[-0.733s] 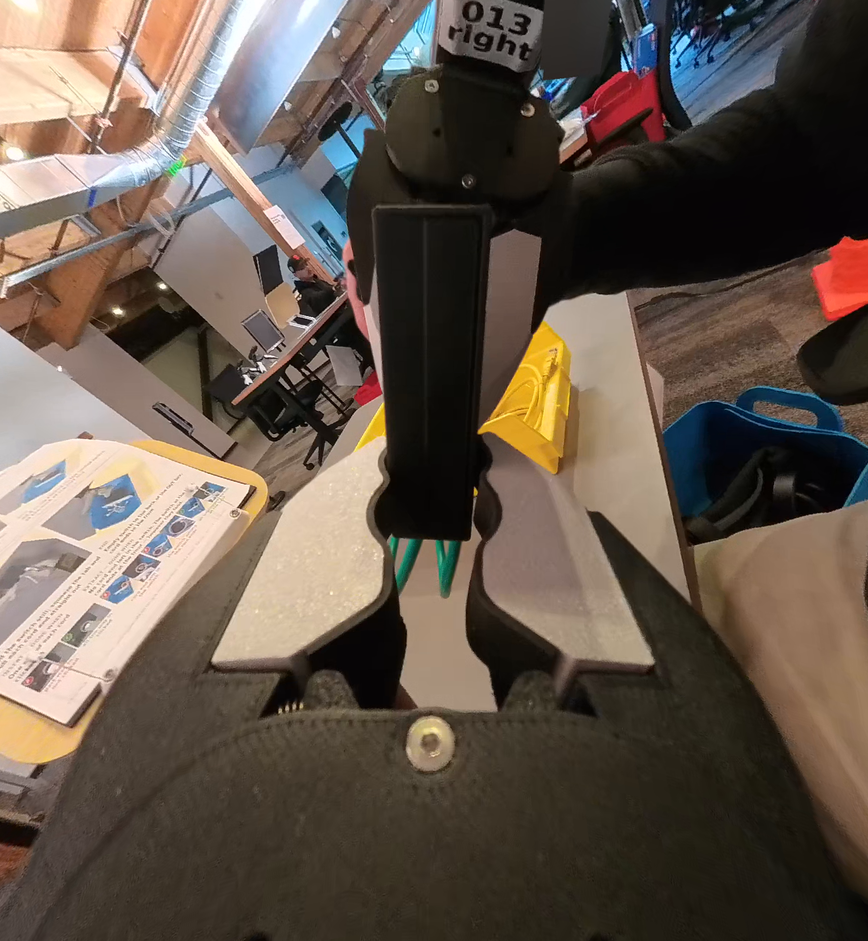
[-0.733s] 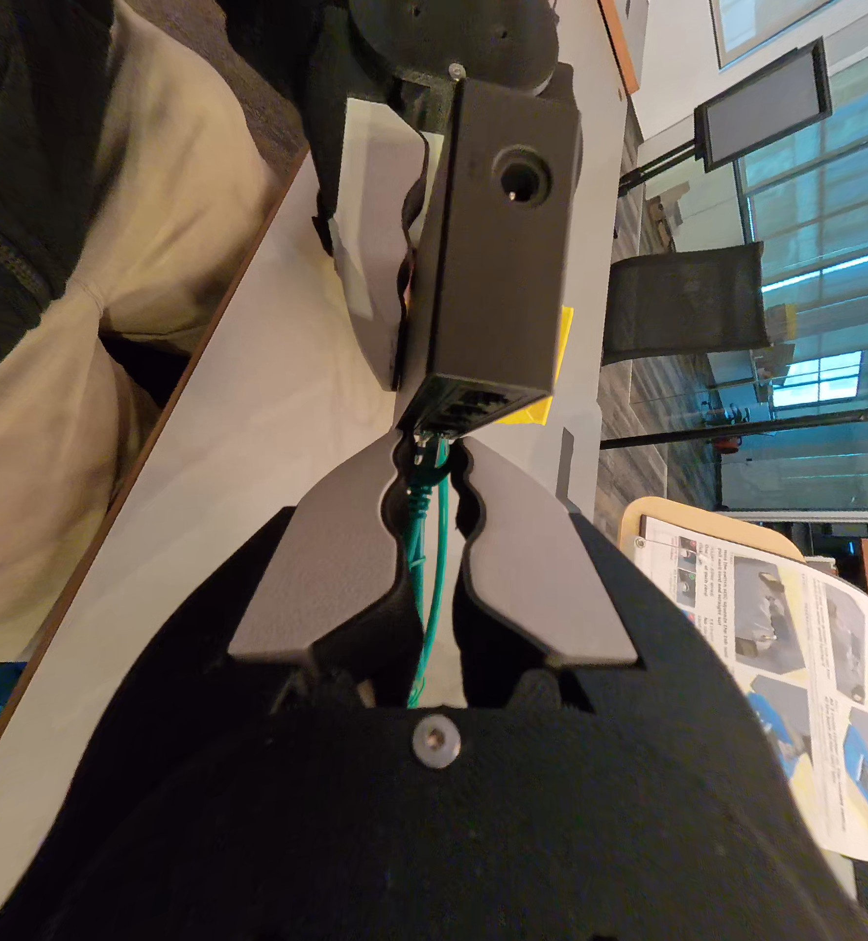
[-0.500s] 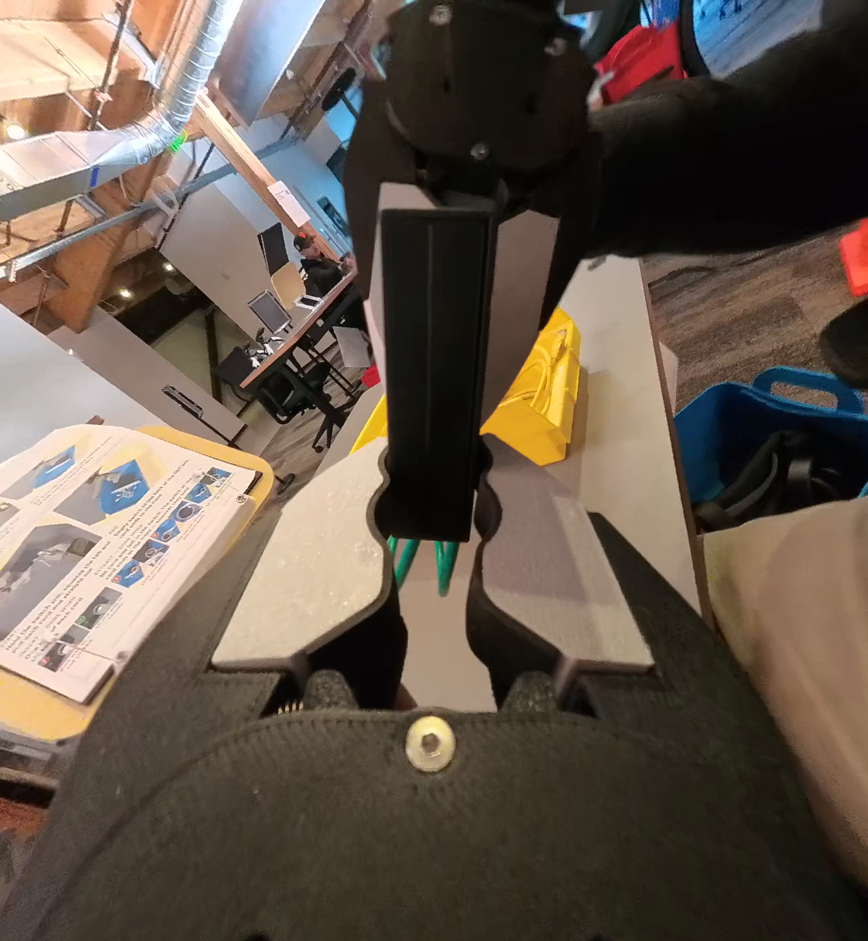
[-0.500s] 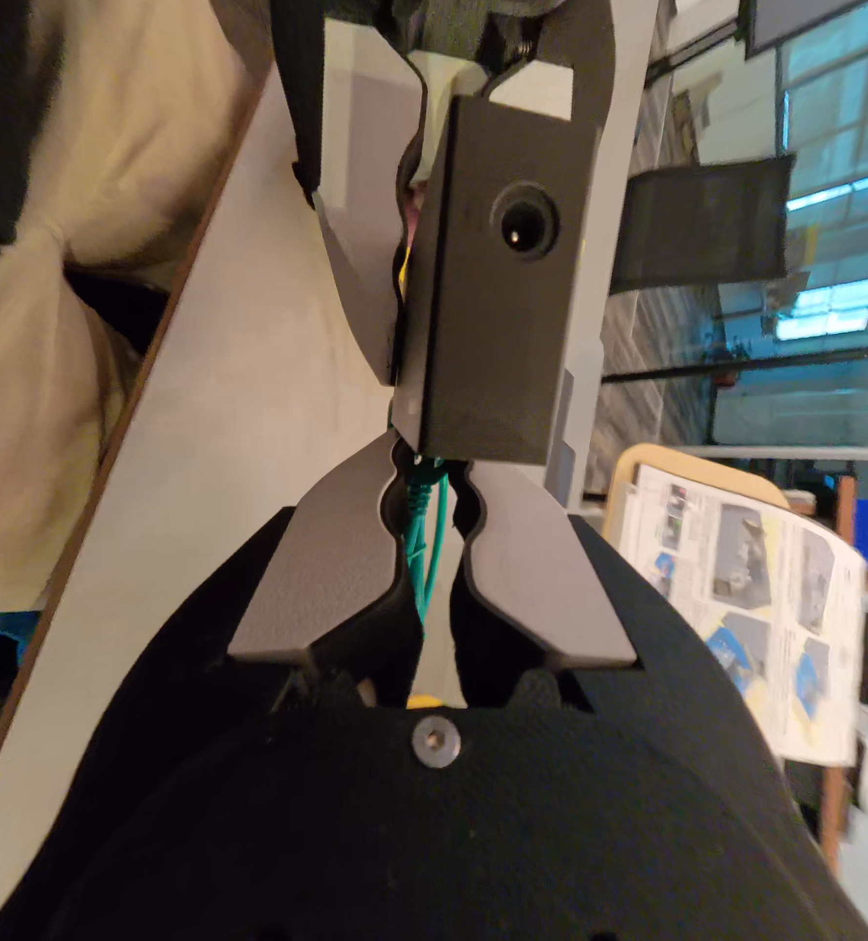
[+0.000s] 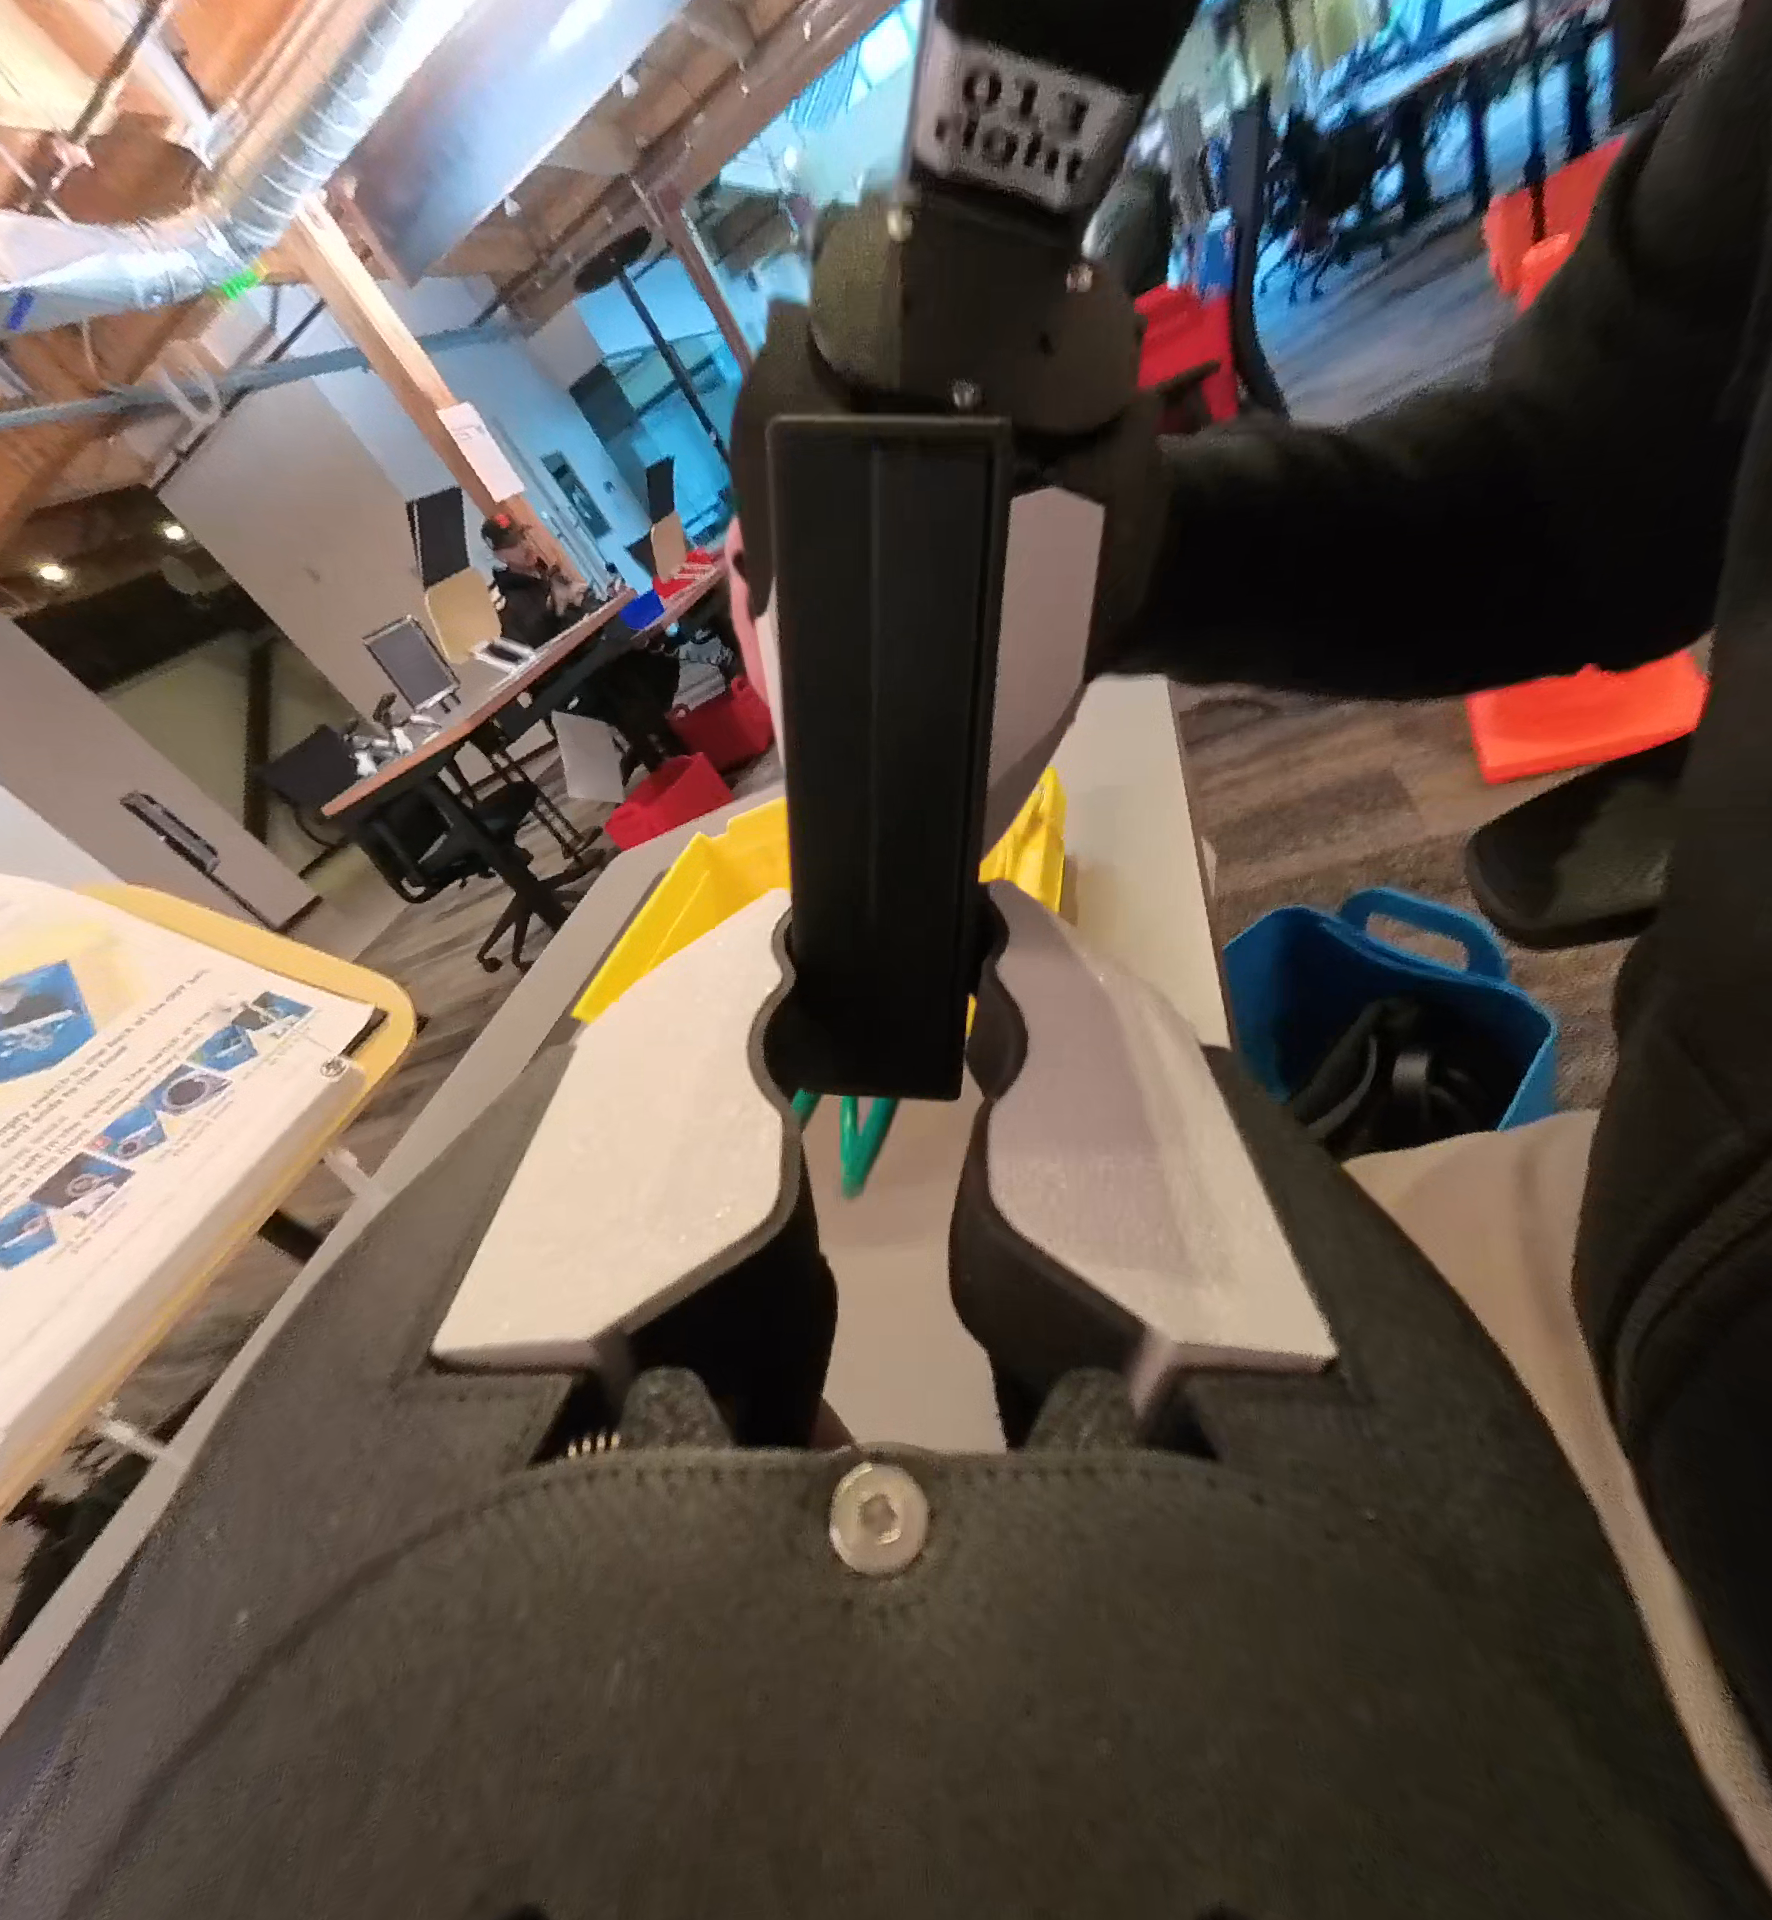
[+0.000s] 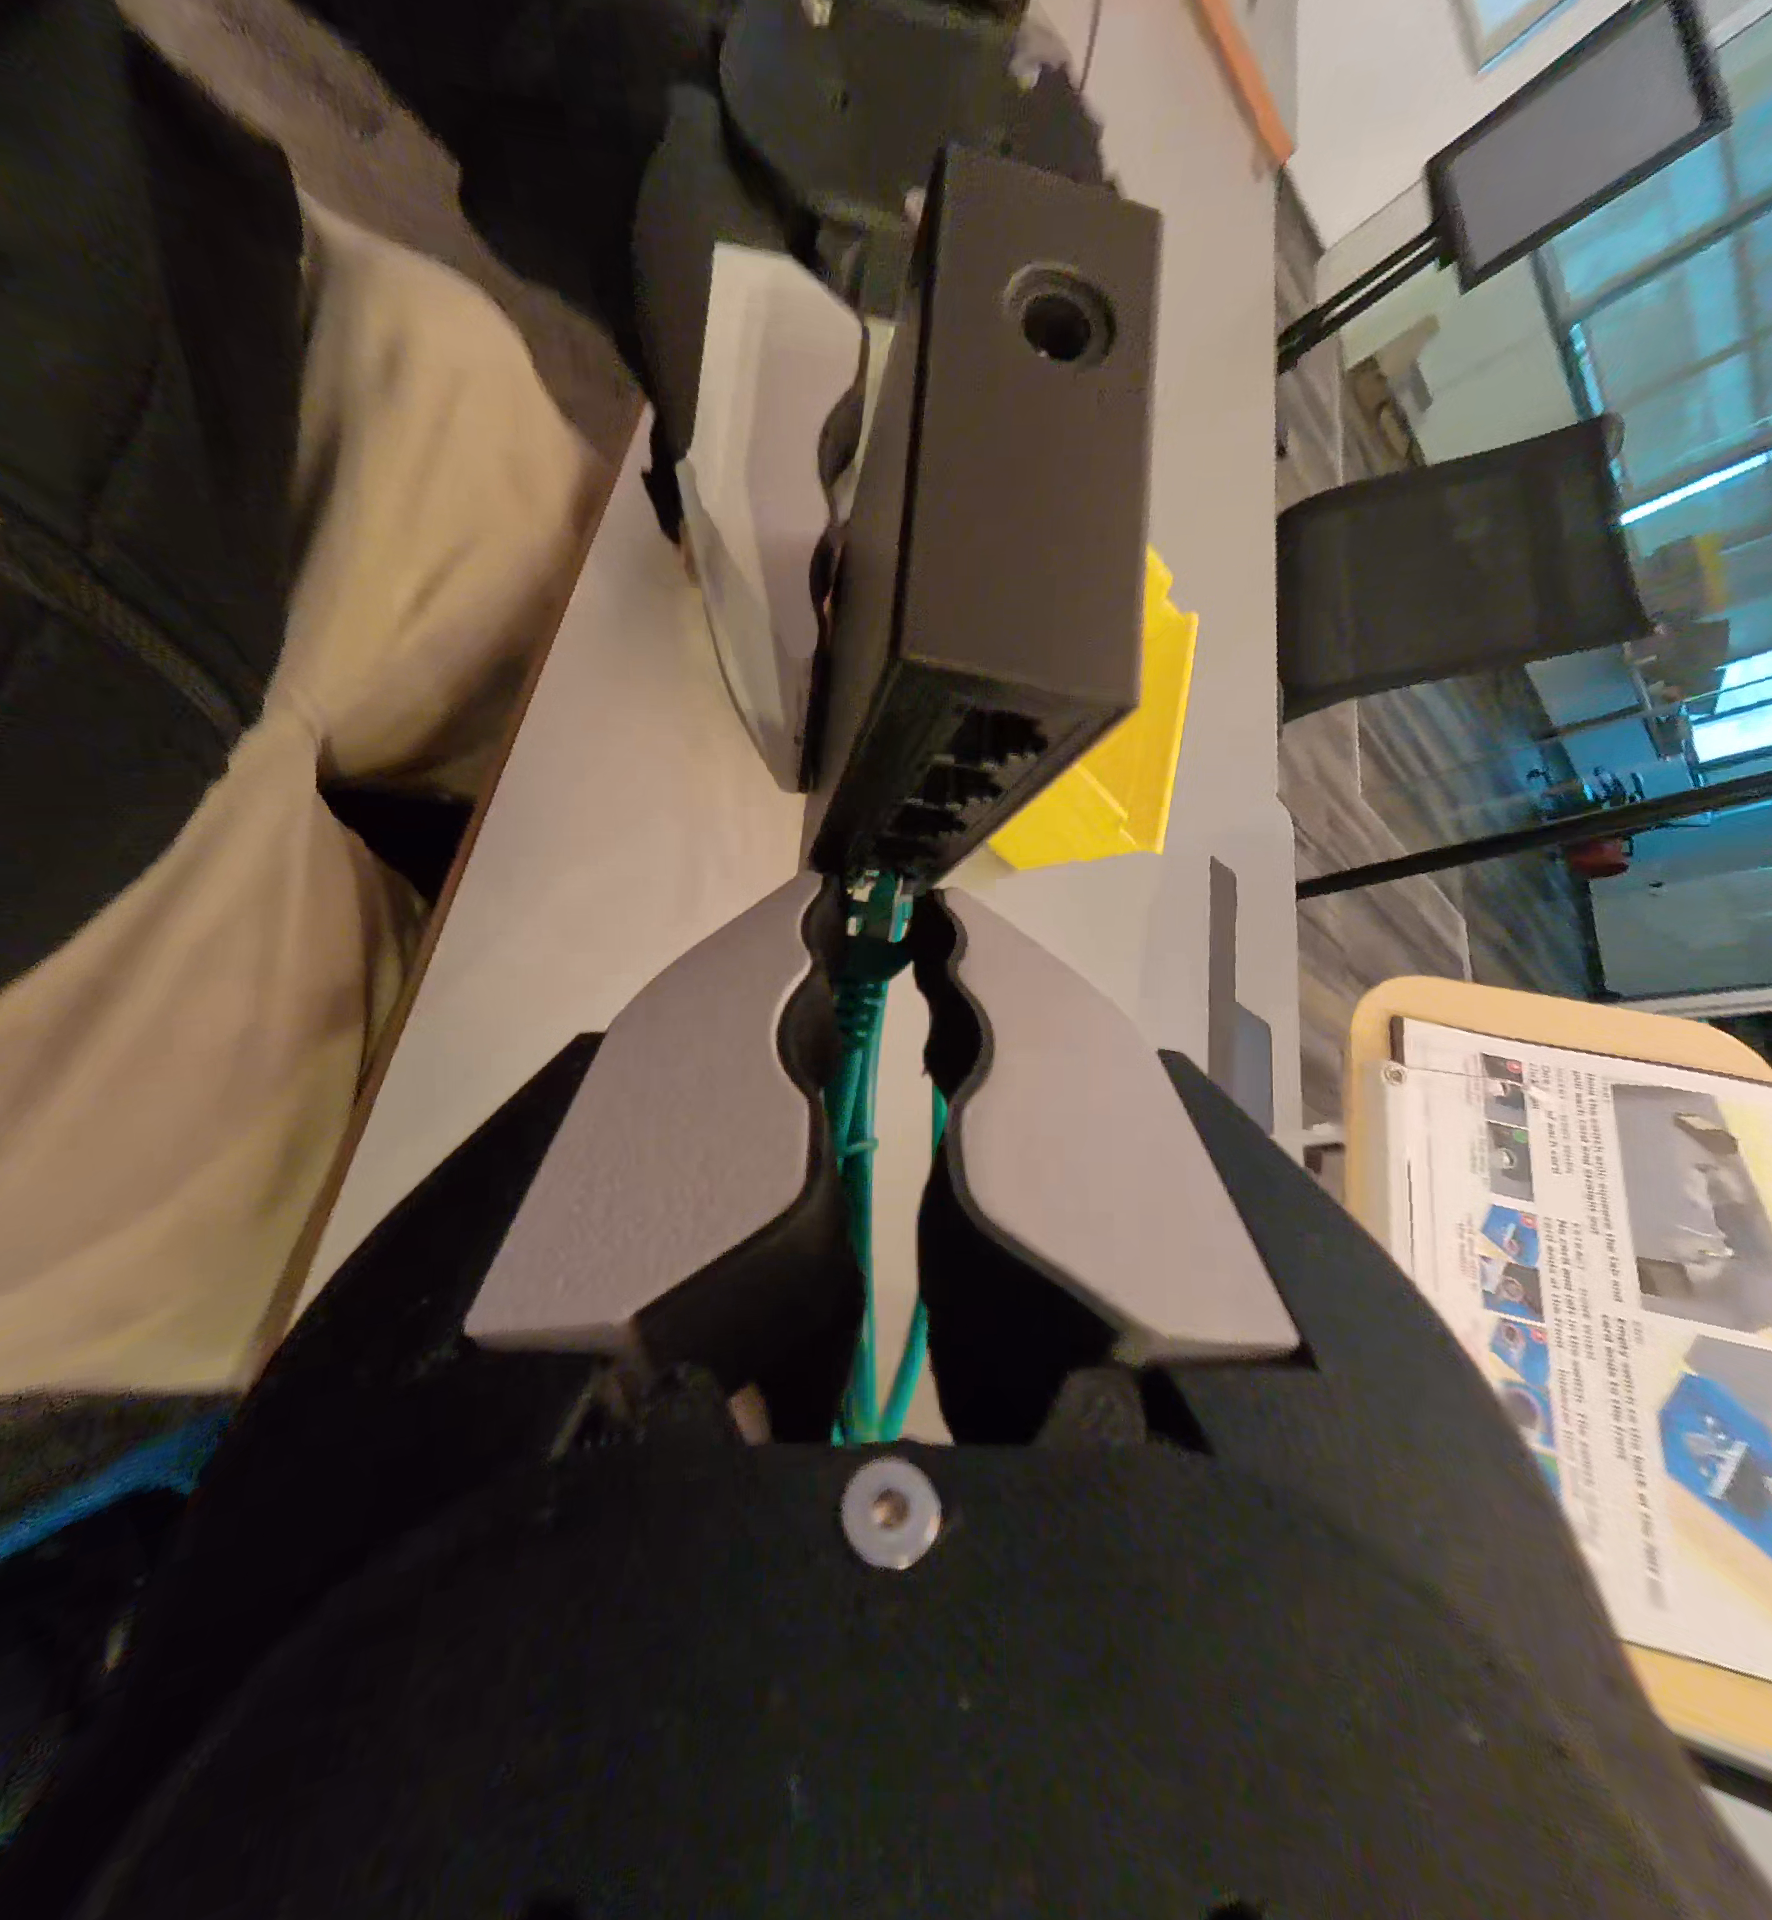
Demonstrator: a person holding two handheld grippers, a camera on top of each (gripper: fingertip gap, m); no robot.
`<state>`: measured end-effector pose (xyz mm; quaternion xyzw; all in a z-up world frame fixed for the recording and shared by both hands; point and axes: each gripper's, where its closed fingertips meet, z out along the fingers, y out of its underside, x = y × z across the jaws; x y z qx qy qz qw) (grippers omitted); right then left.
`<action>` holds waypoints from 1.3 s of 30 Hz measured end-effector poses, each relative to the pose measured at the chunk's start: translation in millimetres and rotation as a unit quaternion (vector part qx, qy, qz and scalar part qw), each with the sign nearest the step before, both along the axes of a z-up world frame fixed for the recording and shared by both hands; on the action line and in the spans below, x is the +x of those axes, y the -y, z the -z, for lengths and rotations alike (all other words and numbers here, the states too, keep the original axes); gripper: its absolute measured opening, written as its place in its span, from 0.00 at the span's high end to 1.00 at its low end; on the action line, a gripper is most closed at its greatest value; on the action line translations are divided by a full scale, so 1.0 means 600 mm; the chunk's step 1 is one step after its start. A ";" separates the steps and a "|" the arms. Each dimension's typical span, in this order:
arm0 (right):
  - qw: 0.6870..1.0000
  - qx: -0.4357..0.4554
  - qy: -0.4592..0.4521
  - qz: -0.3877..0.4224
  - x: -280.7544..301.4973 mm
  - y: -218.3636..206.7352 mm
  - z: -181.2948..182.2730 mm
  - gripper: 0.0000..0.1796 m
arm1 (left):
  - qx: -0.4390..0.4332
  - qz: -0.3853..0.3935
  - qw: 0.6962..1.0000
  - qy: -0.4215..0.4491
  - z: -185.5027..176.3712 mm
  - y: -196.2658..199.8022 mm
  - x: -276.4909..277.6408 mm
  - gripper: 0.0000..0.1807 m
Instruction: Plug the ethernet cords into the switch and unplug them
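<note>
My left gripper is shut on the near end of the black switch and holds it above the grey table. Two green ethernet cords show under that end. In the right wrist view, the switch shows its row of ports. My right gripper is shut on the plug of a green cord, right at the lowest port; I cannot tell how deep the plug sits. A second green cord runs beside it. A left finger shows behind the switch, and a right finger shows in the left view.
A yellow bin lies on the table behind the switch and shows in the right wrist view. An instruction sheet on a yellow-rimmed board stands beside the table. A blue basket sits on the floor. The person's beige trouser leg is at the table edge.
The switch and grippers have tilted, so the port face now shows more in the right wrist view. Both grips are unchanged.
</note>
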<state>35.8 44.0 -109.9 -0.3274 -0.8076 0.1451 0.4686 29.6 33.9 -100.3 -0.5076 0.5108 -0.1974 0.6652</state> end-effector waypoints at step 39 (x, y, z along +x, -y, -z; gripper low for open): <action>0.997 -0.046 -0.005 -0.061 -0.002 0.023 -0.011 0.94 | -0.027 0.041 0.998 0.026 -0.003 0.017 -0.003 0.85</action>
